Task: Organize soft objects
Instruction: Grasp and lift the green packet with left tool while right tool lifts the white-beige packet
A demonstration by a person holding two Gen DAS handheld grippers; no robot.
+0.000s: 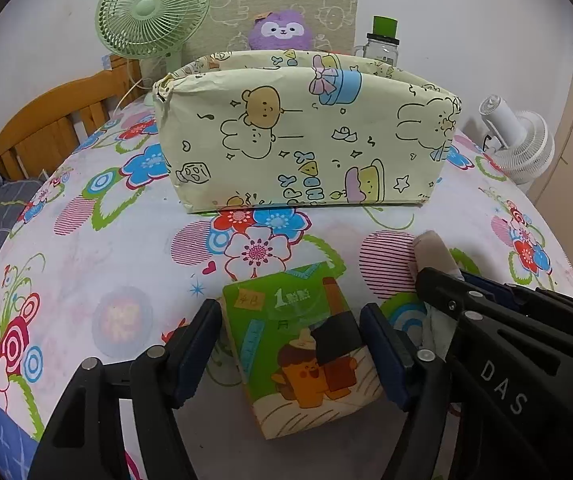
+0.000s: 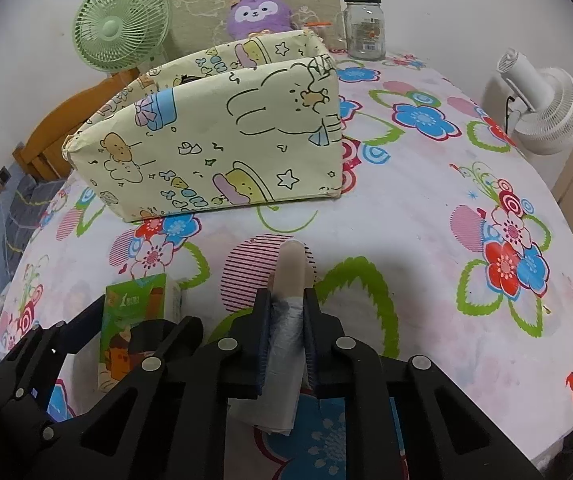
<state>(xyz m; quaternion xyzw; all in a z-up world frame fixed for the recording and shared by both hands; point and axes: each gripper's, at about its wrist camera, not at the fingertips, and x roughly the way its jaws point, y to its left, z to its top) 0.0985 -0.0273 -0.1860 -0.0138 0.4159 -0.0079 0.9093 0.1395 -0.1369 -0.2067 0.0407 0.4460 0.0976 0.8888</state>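
Observation:
A green tissue pack (image 1: 306,344) with a cartoon print lies on the flowered bedsheet (image 1: 98,264). My left gripper (image 1: 292,350) has its fingers on both sides of the pack, touching or nearly touching it. My right gripper (image 2: 286,332) is shut on a rolled beige and grey-white cloth (image 2: 292,276) that sticks out forward above the sheet; the roll also shows in the left wrist view (image 1: 432,252). A pale yellow cartoon-print fabric bin (image 1: 306,136) stands open beyond both grippers, and it shows in the right wrist view (image 2: 214,140). The tissue pack also appears in the right wrist view (image 2: 134,320).
Behind the bin are a purple plush toy (image 1: 280,32), a green desk fan (image 1: 152,12), a glass jar with a green lid (image 1: 382,44) and a beige pillow (image 1: 326,4). A white fan (image 1: 522,140) stands at the right. A wooden bed frame (image 1: 54,120) is at the left.

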